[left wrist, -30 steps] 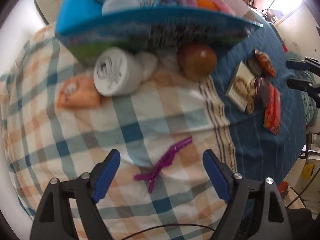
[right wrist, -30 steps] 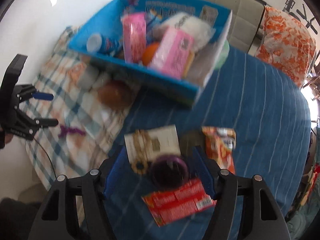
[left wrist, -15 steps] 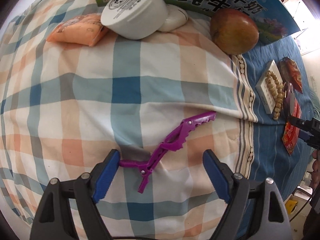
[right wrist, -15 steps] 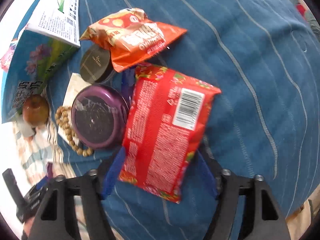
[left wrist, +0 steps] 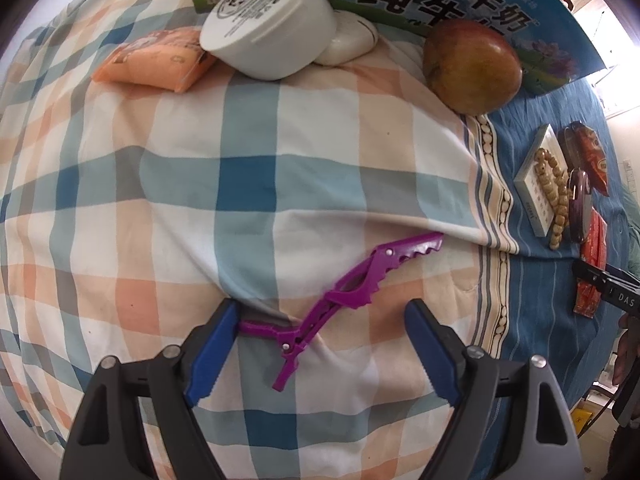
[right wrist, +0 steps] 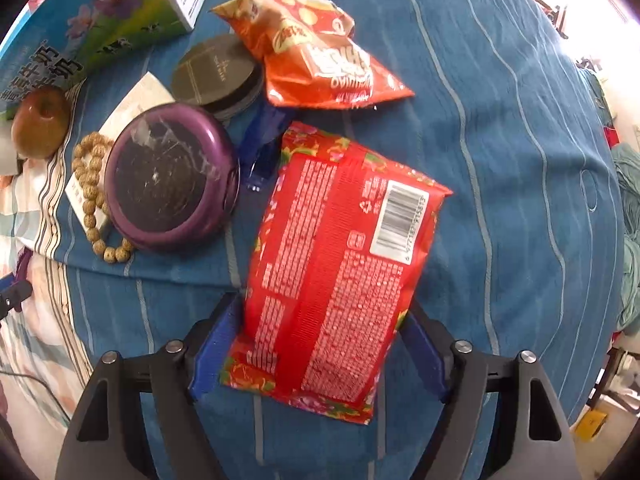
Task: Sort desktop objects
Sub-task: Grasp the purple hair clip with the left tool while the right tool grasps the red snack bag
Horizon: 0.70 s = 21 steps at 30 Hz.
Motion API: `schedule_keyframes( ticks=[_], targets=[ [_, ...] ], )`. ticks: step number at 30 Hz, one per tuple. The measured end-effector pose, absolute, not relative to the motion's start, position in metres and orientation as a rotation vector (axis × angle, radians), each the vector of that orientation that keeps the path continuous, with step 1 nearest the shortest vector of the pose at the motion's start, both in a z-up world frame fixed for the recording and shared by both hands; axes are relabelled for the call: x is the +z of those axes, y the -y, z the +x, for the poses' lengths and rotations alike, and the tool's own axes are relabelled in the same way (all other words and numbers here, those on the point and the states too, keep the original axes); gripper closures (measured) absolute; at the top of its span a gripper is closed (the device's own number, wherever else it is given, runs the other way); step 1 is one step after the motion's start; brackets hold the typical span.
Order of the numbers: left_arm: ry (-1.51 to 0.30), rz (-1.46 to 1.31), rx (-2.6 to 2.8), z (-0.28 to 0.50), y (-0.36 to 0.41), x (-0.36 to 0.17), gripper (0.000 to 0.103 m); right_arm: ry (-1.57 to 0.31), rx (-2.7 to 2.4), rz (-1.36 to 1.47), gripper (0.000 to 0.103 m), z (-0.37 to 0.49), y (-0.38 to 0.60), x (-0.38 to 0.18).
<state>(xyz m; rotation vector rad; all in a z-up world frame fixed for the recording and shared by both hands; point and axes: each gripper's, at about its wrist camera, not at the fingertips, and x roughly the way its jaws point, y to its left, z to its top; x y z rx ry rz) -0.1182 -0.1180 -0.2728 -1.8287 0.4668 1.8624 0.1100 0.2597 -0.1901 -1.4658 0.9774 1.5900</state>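
Checked cloth (left wrist: 280,152) — left hand-held gripper (left wrist: 320,344) apart around purple clip (left wrist: 340,304).

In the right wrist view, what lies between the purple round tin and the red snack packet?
A blue clip lies on the blue cloth between the purple tin and the red packet, seen in the right wrist view.

milk carton (left wrist: 460,4): top cut off | blue clip (right wrist: 262,146): partly under red packet (right wrist: 336,276)
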Motion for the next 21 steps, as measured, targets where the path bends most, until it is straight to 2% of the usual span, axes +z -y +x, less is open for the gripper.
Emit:
schedule_keyframes(
  ticks=[4, 7, 8, 9, 11, 12, 21],
  targets=[
    [-0.537, -1.798, 1.886, -0.107, 0.119, -0.272, 0.023, -0.997, 1.555, -1.415, 0.013, 0.112, -0.264, -0.193],
    [-0.540, -1.790, 1.902, -0.102, 0.125, -0.269, 0.034, -1.011, 1.534, -1.402, 0.014, 0.116, -0.267, -0.193],
    [-0.542, -1.786, 1.912, -0.100, 0.127, -0.268, 0.041, -1.013, 1.531, -1.402, 0.014, 0.117, -0.267, -0.193],
    [-0.537, -1.782, 1.920, -0.099, 0.130, -0.267, 0.043, -0.955, 1.602, -1.473, 0.015, 0.118, -0.267, -0.192],
    [-0.528, -1.787, 1.923, -0.096, 0.134, -0.267, 0.045, -0.957, 1.606, -1.472, 0.025, 0.119, -0.268, -0.190],
    [-0.539, -1.783, 1.928, -0.094, 0.136, -0.266, 0.057, -0.949, 1.612, -1.471, 0.029, 0.120, -0.267, -0.188],
    [-0.532, -1.754, 1.923, -0.065, 0.158, -0.254, 0.069, -0.967, 1.687, -1.450, 0.035, 0.143, -0.263, -0.183]
  ],
)
